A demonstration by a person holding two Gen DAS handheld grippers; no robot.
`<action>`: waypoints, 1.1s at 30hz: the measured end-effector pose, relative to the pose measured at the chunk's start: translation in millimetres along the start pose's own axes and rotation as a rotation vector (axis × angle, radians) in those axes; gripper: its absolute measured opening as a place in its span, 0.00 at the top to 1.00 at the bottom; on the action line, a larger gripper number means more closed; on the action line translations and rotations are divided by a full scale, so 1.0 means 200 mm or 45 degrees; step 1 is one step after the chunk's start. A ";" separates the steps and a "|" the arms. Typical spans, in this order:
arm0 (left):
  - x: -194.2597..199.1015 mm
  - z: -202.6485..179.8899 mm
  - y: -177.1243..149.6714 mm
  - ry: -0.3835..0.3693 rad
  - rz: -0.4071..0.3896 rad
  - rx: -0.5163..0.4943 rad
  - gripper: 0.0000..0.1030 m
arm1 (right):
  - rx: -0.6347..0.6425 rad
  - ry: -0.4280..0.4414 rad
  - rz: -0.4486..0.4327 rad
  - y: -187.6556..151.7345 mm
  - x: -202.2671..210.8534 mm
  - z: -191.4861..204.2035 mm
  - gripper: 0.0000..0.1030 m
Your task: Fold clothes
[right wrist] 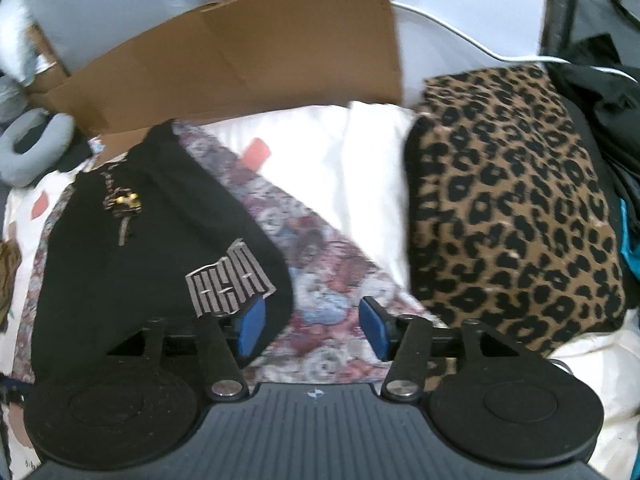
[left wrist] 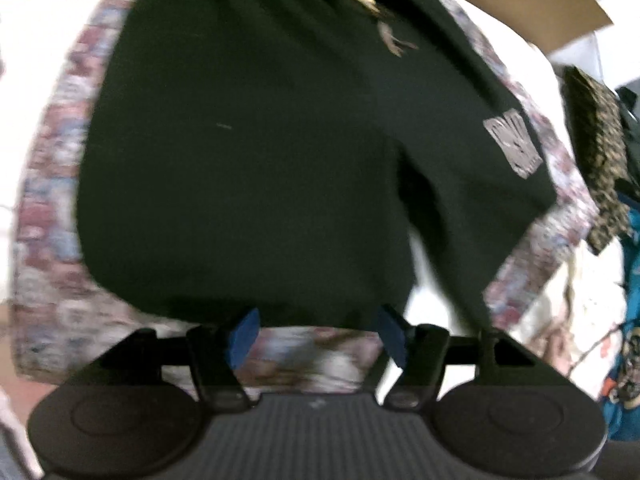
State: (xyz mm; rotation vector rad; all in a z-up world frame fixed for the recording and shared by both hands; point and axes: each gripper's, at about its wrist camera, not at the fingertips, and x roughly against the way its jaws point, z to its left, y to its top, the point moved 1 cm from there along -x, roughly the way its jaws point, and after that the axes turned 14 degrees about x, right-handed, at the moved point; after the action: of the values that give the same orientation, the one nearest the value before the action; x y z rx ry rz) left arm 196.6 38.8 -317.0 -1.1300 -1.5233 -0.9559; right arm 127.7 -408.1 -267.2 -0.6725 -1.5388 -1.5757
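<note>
While both grippers, left [left wrist: 316,334] and right [right wrist: 310,326], hang apart and empty, black shirt [left wrist: 248,152] lies folded on floral cloth [right wrist: 320,280].

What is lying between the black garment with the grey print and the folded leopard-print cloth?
In the right wrist view, a strip of floral patterned fabric and, farther back, white bedding separate the black garment with the grey print from the folded leopard-print cloth.

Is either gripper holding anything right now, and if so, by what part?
Nothing is held. The left gripper and right gripper both stand open above the black shorts, with no cloth between their pads.
</note>
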 end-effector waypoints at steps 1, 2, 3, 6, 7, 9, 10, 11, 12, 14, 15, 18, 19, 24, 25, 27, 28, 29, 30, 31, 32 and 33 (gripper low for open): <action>0.02 0.03 0.02 0.017 -0.016 0.004 0.34 | 0.008 0.007 -0.006 0.00 0.00 0.03 0.38; 0.05 0.07 0.04 0.030 -0.032 0.013 0.34 | 0.015 0.013 -0.013 0.01 0.00 0.06 0.38; 0.08 0.11 0.07 0.041 -0.048 0.025 0.34 | 0.022 0.020 -0.019 0.01 0.01 0.08 0.37; 0.17 0.23 0.14 0.089 -0.101 0.079 0.34 | 0.047 0.038 -0.030 0.03 0.01 0.17 0.29; 0.20 0.29 0.17 0.110 -0.118 0.102 0.34 | 0.056 0.043 -0.030 0.04 0.02 0.19 0.28; 0.25 0.38 0.21 0.156 -0.149 0.135 0.34 | 0.079 0.058 -0.019 0.06 0.02 0.25 0.28; 0.28 0.43 0.22 0.179 -0.165 0.150 0.34 | 0.091 0.067 -0.008 0.07 0.01 0.28 0.28; 0.31 0.48 0.24 0.202 -0.180 0.164 0.34 | 0.105 0.075 0.008 0.08 0.01 0.31 0.28; 0.33 0.53 0.24 0.222 -0.192 0.179 0.34 | 0.129 0.080 0.025 0.09 0.01 0.35 0.28; 0.38 0.61 0.25 0.254 -0.210 0.201 0.34 | 0.195 0.090 0.062 0.12 0.00 0.41 0.28; 0.39 0.65 0.24 0.265 -0.214 0.207 0.34 | 0.231 0.096 0.077 0.14 0.00 0.45 0.28; 0.44 0.74 0.23 0.292 -0.219 0.224 0.38 | 0.316 0.103 0.090 0.24 0.03 0.53 0.28; 0.46 0.76 0.22 0.304 -0.222 0.222 0.39 | 0.341 0.101 0.090 0.28 0.04 0.56 0.28; 0.57 0.86 0.16 0.355 -0.270 0.214 0.40 | 0.341 0.128 0.105 0.46 0.12 0.70 0.28; 0.58 0.88 0.14 0.340 -0.268 0.221 0.42 | 0.352 0.133 0.110 0.48 0.14 0.74 0.28; 0.59 0.92 0.11 0.303 -0.266 0.238 0.44 | 0.368 0.141 0.124 0.51 0.16 0.82 0.28; 0.59 0.93 0.09 0.289 -0.269 0.243 0.44 | 0.368 0.151 0.143 0.50 0.16 0.86 0.28; 0.58 0.93 0.07 0.281 -0.276 0.243 0.44 | 0.366 0.165 0.167 0.49 0.15 0.90 0.28; 0.57 0.94 0.05 0.276 -0.281 0.243 0.44 | 0.358 0.182 0.190 0.48 0.14 0.94 0.28; 0.55 0.95 0.04 0.268 -0.281 0.247 0.47 | 0.343 0.202 0.211 0.46 0.13 0.97 0.28; 0.53 0.96 0.02 0.256 -0.276 0.254 0.50 | 0.329 0.222 0.233 0.44 0.12 1.01 0.28; 0.51 0.97 0.01 0.240 -0.264 0.271 0.52 | 0.306 0.239 0.243 0.42 0.11 1.05 0.28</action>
State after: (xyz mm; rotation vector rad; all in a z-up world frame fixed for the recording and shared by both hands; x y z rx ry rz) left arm 142.1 243.2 -260.1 -0.7219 -1.5655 -0.9821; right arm 152.3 -200.5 -179.8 -0.5055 -1.4491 -1.2510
